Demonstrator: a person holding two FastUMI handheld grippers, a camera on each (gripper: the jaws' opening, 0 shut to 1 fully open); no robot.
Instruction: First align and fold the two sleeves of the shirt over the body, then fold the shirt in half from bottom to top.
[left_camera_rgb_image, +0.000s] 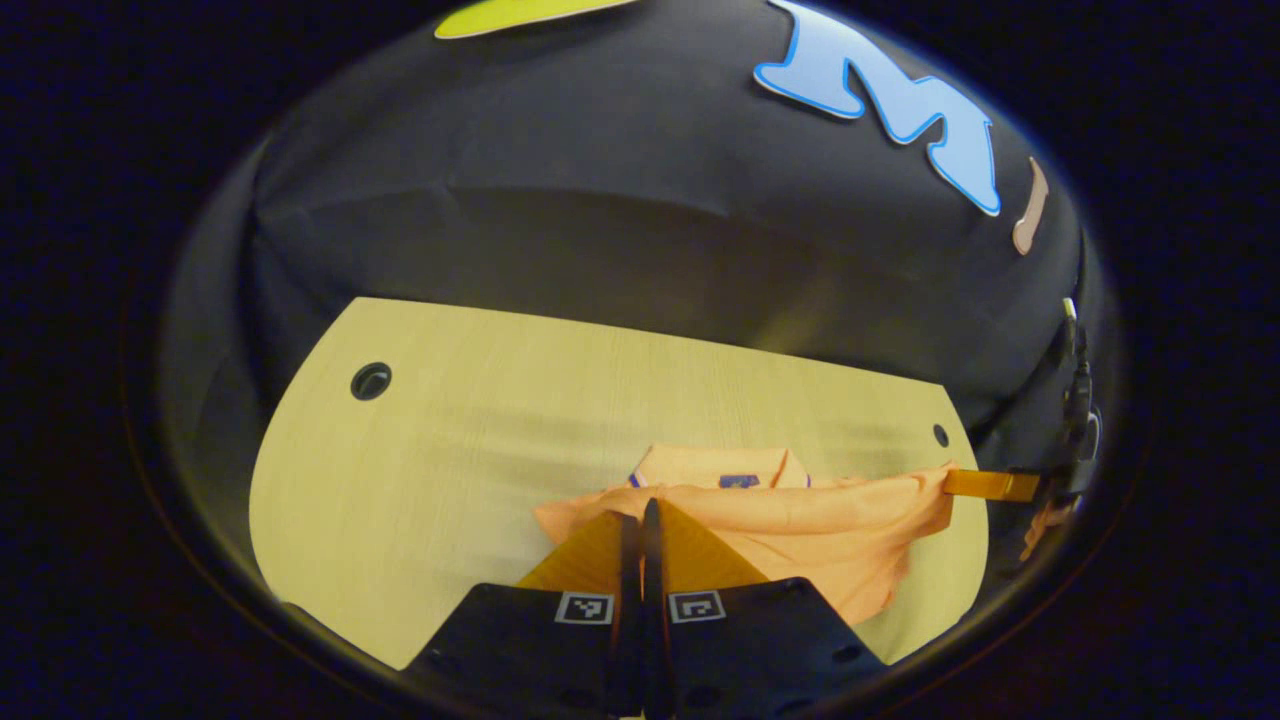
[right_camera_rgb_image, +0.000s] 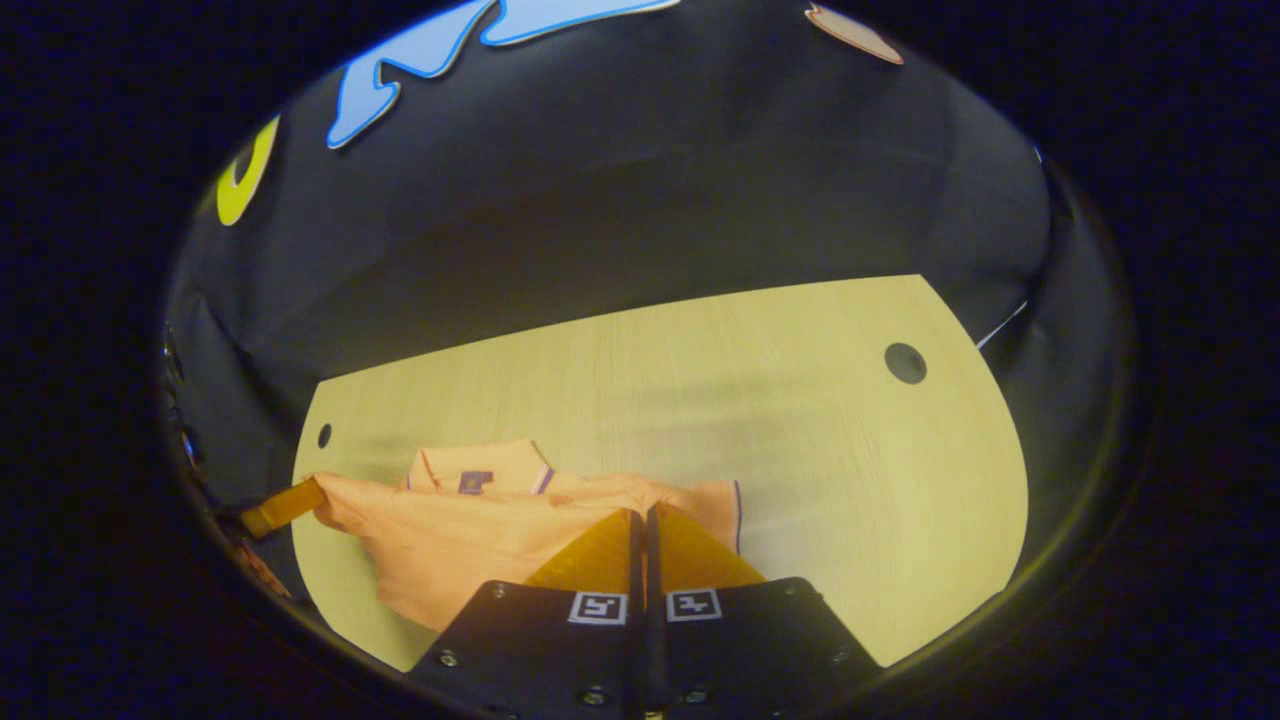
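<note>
An orange shirt (left_camera_rgb_image: 830, 530) lies on the light wooden table (left_camera_rgb_image: 450, 450), its collar (left_camera_rgb_image: 720, 466) toward the far side. Its near part is raised and stretched between the two grippers. My left gripper (left_camera_rgb_image: 640, 508) is shut on one end of that raised edge. The right gripper (left_camera_rgb_image: 985, 485) pinches the other end, off to the right near the table's edge. In the right gripper view, my right gripper (right_camera_rgb_image: 640, 515) is shut on the shirt (right_camera_rgb_image: 450, 540). The left gripper (right_camera_rgb_image: 285, 507) holds the far corner at the left there, and the collar (right_camera_rgb_image: 480, 465) lies behind the lifted cloth.
The table (right_camera_rgb_image: 800, 420) has a round cable hole (right_camera_rgb_image: 905, 362) at the far right and a smaller one (right_camera_rgb_image: 324, 435) at the far left. Bare wood stretches beyond the collar to the black cloth wall.
</note>
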